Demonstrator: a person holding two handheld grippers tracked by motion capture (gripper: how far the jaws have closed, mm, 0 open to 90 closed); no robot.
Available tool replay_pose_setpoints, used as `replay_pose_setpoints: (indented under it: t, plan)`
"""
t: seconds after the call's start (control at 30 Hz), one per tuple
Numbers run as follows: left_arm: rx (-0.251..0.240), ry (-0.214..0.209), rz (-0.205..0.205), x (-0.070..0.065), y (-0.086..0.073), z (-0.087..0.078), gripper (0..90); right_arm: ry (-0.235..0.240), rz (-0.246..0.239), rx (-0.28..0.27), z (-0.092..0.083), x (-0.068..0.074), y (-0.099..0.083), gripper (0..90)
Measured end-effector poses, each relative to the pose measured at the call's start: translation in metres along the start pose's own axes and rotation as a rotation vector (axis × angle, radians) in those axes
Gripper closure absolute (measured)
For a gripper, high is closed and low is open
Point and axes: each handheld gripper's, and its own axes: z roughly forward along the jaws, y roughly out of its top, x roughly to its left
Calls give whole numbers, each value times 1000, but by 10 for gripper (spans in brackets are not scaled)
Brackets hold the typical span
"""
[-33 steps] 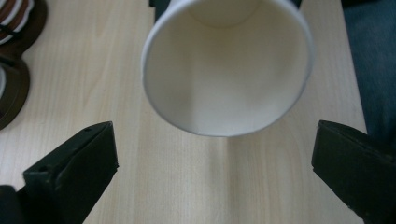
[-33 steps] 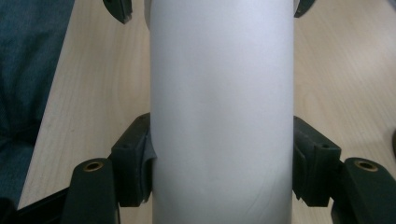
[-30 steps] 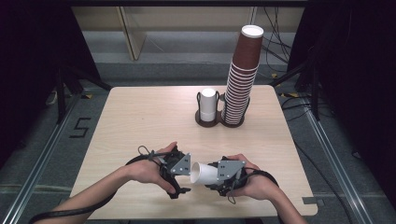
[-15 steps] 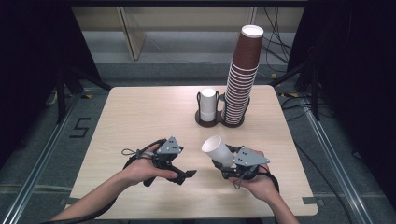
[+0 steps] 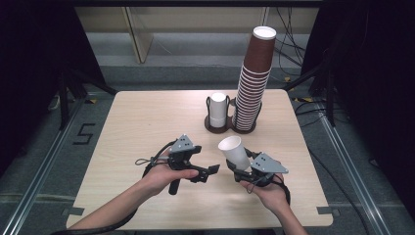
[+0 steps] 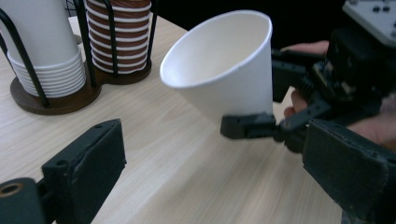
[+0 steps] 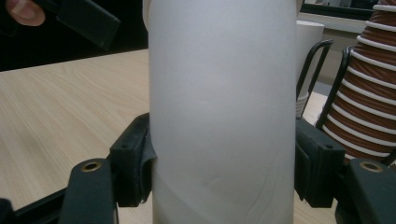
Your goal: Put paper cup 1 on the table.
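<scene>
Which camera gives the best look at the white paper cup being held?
The left gripper view: the white paper cup shows whole, with open mouth, tilted, and the right gripper clamped near its base. The right gripper view has its blank side wall close up. The high view shows it small above the table.

On the table (image 5: 147,122), a holder (image 5: 230,128) stands toward the far edge with 2 stacks in it: the short stack (image 5: 219,110) on the left, the tall stack (image 5: 254,78) touching it on the right. Nearer the person, the left gripper (image 5: 208,170) lies left of the right gripper (image 5: 240,172), which has a cup (image 5: 235,152) between its jaws, above the table.
</scene>
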Motion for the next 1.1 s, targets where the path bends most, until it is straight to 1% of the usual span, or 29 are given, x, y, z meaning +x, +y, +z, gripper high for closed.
replay_pose_setpoints:
  t: [0.03,0.1,0.13,0.17,0.2,0.23,0.27,0.3,0.33,0.37,0.47,0.5,0.53,0.57,0.6,0.67,0.7,0.73,0.77,0.8,0.83,0.87,0.9,0.97,1.03,1.07,1.1]
  plan:
    - [-6,4,-5,-1,1,2,54,-15,-3,-12,1,1,0,337]
    - [-18,-3,-14,-2,3,8,49,3,8,9,1,3,0,336]
    - [-18,-3,-14,-2,3,8,47,3,8,9,1,3,0,336]
    - [-22,-4,-22,-2,3,11,47,7,20,17,1,4,0,336]
    - [-19,-4,-32,-2,4,12,45,1,39,18,1,6,0,336]
    - [-22,-3,-45,-2,4,14,44,-2,19,4,2,5,0,336]
    - [-26,-7,-55,-2,4,17,44,2,15,-1,3,4,-1,336]
    - [-24,-7,-59,-2,4,18,37,-2,-7,-3,4,4,0,336]
    - [-23,-14,-58,-1,3,20,37,-2,-7,-3,4,4,0,336]
    - [-20,-16,-62,-1,2,24,21,7,7,4,4,6,0,336]
    - [-14,-19,-69,1,0,27,18,7,8,11,5,7,0,336]
    - [-17,-21,-75,1,0,28,18,3,-8,-1,6,7,0,336]
    - [-24,-23,-79,2,-1,30,17,14,5,6,6,8,-1,336]
    - [-16,-18,-88,3,0,30,15,17,1,6,7,8,-1,336]
    - [-16,-18,-88,3,0,30,14,17,1,6,7,8,-1,336]
    - [-28,-17,-112,6,0,31,14,22,4,4,8,9,0,336]
    - [-31,-24,-127,7,0,32,14,10,-2,-1,8,9,0,336]
    - [-36,-25,-143,7,0,33,14,9,-8,-7,9,9,1,336]
    - [-43,-33,-155,8,-1,33,13,29,0,-11,9,10,1,336]
    - [-46,-43,-171,9,-1,34,13,32,3,-8,9,10,2,336]
    - [-40,-40,-171,10,-1,34,13,16,-8,-4,8,10,2,336]
    - [-40,-40,-171,10,-1,34,13,16,-8,-4,8,10,2,336]
    - [-42,-44,-172,9,-1,35,13,6,-28,-12,8,9,3,337]
    - [-43,-50,-172,9,-1,35,13,13,-23,-7,8,9,4,336]
    - [-43,-56,-175,9,-1,36,13,10,-25,-8,8,9,4,336]
    - [-45,-58,-179,8,-1,36,14,20,-12,-7,8,11,4,336]
    - [-45,-58,-179,8,-1,36,14,20,-12,-7,8,11,4,336]
